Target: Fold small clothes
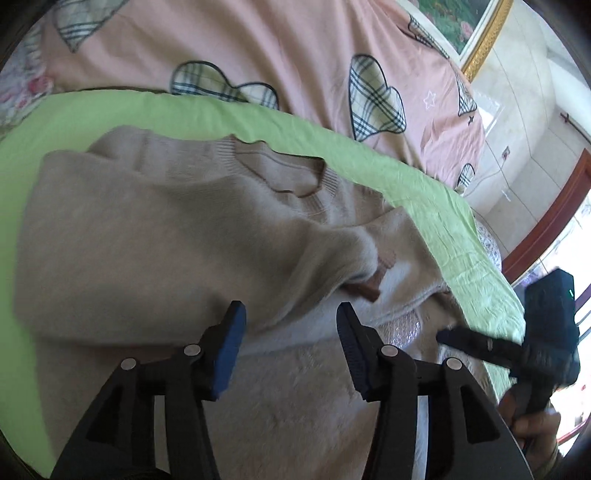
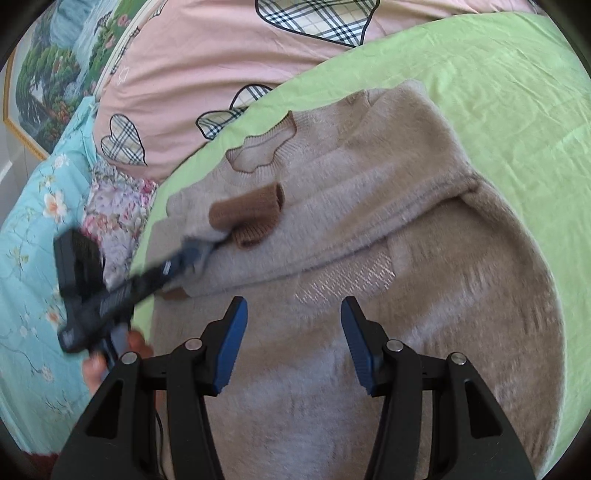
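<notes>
A fuzzy beige sweater [image 1: 166, 229] [image 2: 369, 184] lies flat on a green sheet [image 1: 74, 118] [image 2: 498, 92], neck hole toward the pink duvet. One sleeve is folded across the chest, and its brown cuff [image 1: 373, 284] [image 2: 247, 214] rests near the middle. My left gripper [image 1: 291, 314] [image 2: 207, 243] hovers just short of that cuff, jaws apart with nothing between the pads. My right gripper [image 2: 293, 314] [image 1: 443, 336] stands open over the sweater's lower body, near a shiny woven patch [image 2: 347, 280]. A second brown cuff [image 2: 173, 295] peeks out at the sweater's edge.
A pink duvet with plaid hearts [image 1: 258, 44] [image 2: 203, 55] lies beyond the sheet. Blue floral bedding [image 2: 29, 277] borders one side. A framed picture [image 1: 476, 29] [image 2: 37, 81] hangs on the wall. A person's hand [image 1: 532, 432] [image 2: 136, 343] grips each tool.
</notes>
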The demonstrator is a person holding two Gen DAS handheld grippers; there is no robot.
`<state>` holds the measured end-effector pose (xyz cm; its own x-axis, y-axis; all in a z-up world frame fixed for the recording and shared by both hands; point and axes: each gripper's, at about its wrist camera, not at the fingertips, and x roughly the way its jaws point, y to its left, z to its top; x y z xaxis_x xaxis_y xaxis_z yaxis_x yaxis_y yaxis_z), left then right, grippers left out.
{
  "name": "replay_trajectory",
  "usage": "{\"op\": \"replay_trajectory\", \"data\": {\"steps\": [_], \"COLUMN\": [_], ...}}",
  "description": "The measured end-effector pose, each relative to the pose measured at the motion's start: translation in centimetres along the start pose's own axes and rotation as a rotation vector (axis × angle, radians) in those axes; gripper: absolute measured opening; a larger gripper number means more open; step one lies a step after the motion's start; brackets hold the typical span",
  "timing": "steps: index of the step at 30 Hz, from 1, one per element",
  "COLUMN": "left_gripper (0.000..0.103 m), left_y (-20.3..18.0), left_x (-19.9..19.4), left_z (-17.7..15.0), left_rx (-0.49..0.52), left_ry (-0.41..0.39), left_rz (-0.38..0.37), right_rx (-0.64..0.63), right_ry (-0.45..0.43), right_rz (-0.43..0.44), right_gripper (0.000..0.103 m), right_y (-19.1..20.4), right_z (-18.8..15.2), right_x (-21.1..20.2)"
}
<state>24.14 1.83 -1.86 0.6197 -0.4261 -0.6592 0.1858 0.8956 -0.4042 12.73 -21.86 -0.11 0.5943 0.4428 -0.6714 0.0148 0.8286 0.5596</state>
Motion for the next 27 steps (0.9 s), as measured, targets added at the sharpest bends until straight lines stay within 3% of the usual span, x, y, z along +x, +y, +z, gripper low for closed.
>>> {"op": "replay_trajectory", "data": {"steps": [7, 11, 14, 16, 20, 22, 23, 24, 25, 27], "left_gripper": [0.056, 0.056, 0.057, 0.057, 0.059, 0.06, 0.06, 0.06, 0.06, 0.06], "left_y": [7.8, 11.2, 12.5, 13.1, 13.1, 12.6, 12.3, 12.1, 12.0, 11.9], "left_x": [-5.8, -6.1, -5.3, -4.8, -3.5, -3.0, -2.7, -2.4, -2.2, -1.9], "left_z": [-2.0, -2.1, -2.1, -2.2, -1.6, -1.4, -1.2, -0.9, -0.7, -0.1], "left_rx": [-0.137, -0.165, -0.162, -0.164, -0.143, -0.123, -0.113, -0.105, -0.104, -0.112], "left_ry": [-0.081, -0.055, -0.032, -0.013, 0.007, 0.017, 0.019, 0.02, 0.021, 0.019], "left_rz": [0.251, 0.354, 0.359, 0.36, 0.374, 0.392, 0.398, 0.401, 0.405, 0.409], "right_rx": [0.083, 0.09, 0.252, 0.281, 0.394, 0.414, 0.415, 0.403, 0.375, 0.337], "right_ry": [0.033, 0.036, 0.108, 0.134, 0.18, 0.204, 0.208, 0.195, 0.177, 0.09], "right_rz": [0.176, 0.148, 0.243, 0.205, 0.25, 0.231, 0.228, 0.227, 0.219, 0.236], "right_gripper": [0.054, 0.054, 0.054, 0.054, 0.054, 0.054, 0.052, 0.024, 0.007, 0.007], "right_y": [2.0, 2.8, 1.1, 0.8, -0.2, -0.7, -0.7, -0.7, -0.6, -0.4], "right_z": [2.6, 4.5, 5.5, 6.2, 7.2, 7.5, 7.4, 7.4, 7.3, 7.6], "right_x": [2.7, 4.2, 6.0, 7.1, 9.7, 11.1, 11.6, 11.6, 11.4, 9.6]}}
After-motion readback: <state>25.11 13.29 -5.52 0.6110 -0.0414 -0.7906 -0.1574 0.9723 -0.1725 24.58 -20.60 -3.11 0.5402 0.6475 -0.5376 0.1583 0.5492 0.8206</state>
